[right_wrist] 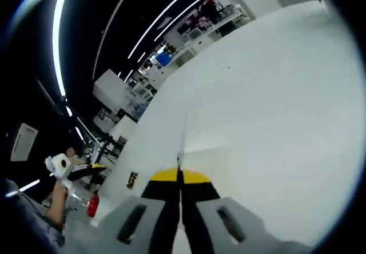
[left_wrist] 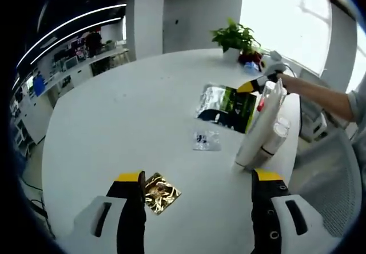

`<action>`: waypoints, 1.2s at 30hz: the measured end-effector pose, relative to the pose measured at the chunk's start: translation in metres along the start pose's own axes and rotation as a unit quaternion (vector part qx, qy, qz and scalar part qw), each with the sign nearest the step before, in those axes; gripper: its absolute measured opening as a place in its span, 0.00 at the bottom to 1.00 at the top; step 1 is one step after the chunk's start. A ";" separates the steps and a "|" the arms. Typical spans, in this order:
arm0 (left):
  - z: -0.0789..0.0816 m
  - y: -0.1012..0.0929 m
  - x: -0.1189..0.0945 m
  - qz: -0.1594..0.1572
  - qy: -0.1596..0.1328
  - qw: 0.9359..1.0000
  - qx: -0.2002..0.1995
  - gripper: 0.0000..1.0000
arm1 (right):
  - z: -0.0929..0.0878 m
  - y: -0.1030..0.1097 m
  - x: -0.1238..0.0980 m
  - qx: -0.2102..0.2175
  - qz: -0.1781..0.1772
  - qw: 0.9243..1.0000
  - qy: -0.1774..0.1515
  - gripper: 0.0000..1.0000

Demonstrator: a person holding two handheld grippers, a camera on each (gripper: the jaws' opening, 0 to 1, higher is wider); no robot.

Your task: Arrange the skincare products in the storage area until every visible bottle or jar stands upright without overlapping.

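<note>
A tall white tube leans on the round white table, its cap down. My right gripper is shut on the tube's flat upper end. In the right gripper view the shut jaws pinch the tube's thin seam, which I see edge-on. A smaller pale bottle rests against the tube on its right. My left gripper stands open and holds nothing, low over the table's near side. A gold sachet lies beside its left jaw.
A silver and green foil pouch and a small clear packet lie mid-table. A potted plant stands at the far edge. A person's arm reaches in from the right. A grey chair stands at the right edge.
</note>
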State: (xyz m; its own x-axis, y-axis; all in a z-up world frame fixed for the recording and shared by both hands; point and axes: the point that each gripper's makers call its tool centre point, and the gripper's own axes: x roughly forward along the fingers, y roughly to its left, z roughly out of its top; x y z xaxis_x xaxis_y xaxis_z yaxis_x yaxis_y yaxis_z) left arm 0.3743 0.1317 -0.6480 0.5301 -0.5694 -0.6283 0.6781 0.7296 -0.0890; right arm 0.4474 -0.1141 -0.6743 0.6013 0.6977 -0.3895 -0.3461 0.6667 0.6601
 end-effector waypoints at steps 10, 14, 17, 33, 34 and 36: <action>0.014 0.003 0.029 -0.031 -0.011 0.999 -0.027 0.62 | 0.017 0.004 0.015 0.046 0.045 0.998 -0.023 0.00; 0.026 0.002 0.040 -0.064 -0.040 0.993 -0.091 0.55 | 0.028 0.008 0.017 0.070 0.069 0.994 -0.044 0.00; 0.030 0.002 0.046 -0.072 -0.047 0.991 -0.104 0.56 | 0.033 0.010 0.019 0.073 0.076 0.993 -0.049 0.00; 0.063 -0.009 0.083 -0.162 -0.098 0.964 -0.186 0.51 | 0.070 0.066 0.033 0.077 0.176 0.979 -0.076 0.00; 0.065 -0.009 0.086 -0.169 -0.101 0.962 -0.191 0.51 | 0.072 0.069 0.033 0.076 0.181 0.977 -0.077 0.00; 0.069 -0.011 0.089 -0.182 -0.107 0.956 -0.204 0.52 | 0.075 0.077 0.034 0.074 0.191 0.976 -0.077 0.00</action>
State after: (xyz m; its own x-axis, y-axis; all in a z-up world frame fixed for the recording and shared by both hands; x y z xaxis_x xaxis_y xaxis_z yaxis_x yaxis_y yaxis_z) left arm 0.4493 0.0469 -0.6502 0.4186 -0.8459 -0.3306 0.6057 0.5313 -0.5924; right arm 0.4948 -0.0592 -0.5889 0.5541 0.8325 -0.0023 -0.4659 0.3123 0.8279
